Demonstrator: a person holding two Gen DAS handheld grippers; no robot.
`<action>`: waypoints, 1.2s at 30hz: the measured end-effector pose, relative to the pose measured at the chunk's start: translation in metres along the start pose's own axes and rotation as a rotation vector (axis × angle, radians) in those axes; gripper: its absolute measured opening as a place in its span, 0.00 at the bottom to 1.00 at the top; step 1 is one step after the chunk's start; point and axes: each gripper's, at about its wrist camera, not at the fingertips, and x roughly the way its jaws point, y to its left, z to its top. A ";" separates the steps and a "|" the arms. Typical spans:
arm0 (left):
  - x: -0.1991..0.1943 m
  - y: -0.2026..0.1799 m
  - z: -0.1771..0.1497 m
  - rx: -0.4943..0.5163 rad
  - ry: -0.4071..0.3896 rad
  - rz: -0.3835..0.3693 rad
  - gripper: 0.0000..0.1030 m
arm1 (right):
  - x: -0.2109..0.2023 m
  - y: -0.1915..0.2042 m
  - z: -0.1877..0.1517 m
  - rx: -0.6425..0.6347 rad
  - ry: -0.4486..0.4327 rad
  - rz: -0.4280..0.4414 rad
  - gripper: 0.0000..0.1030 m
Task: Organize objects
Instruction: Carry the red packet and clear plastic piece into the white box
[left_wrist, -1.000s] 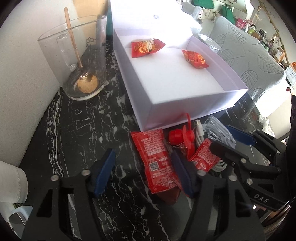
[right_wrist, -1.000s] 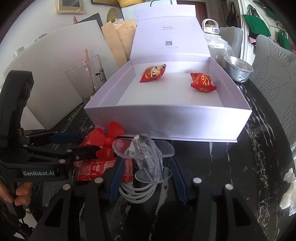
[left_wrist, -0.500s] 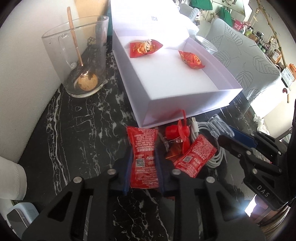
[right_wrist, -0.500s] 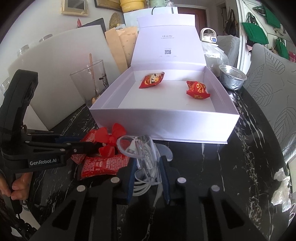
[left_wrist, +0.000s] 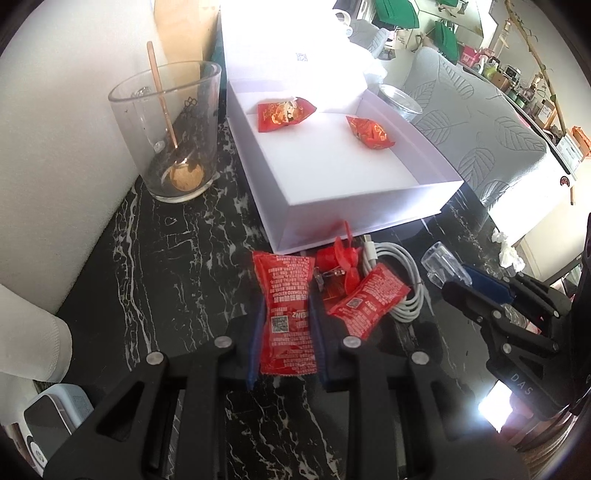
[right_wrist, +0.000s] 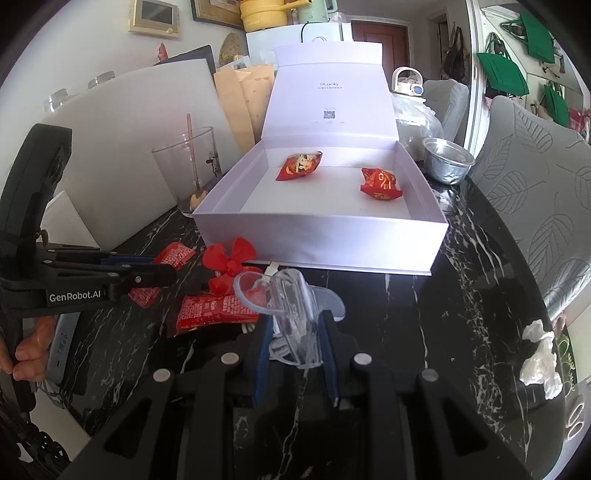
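The soft, light red sachet (left_wrist: 286, 314) is clenched mid-body between the left gripper (left_wrist: 286, 343) pads, while the rigid, slippery clear plastic clip (right_wrist: 293, 314) is pinched in the right gripper (right_wrist: 295, 354).

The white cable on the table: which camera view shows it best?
The left wrist view. There the white cable lies coiled in the open, only partly under a red sachet. In the right wrist view almost all of it is hidden behind the clear plastic piece.
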 end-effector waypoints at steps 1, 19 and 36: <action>-0.003 -0.001 -0.001 0.004 -0.003 0.002 0.21 | -0.002 0.001 -0.001 -0.001 -0.002 0.001 0.24; -0.039 -0.038 -0.014 0.072 -0.054 -0.025 0.21 | -0.058 0.007 -0.018 0.012 -0.057 -0.033 0.24; -0.038 -0.080 -0.017 0.152 -0.023 -0.090 0.21 | -0.085 0.006 -0.024 0.047 -0.093 -0.044 0.24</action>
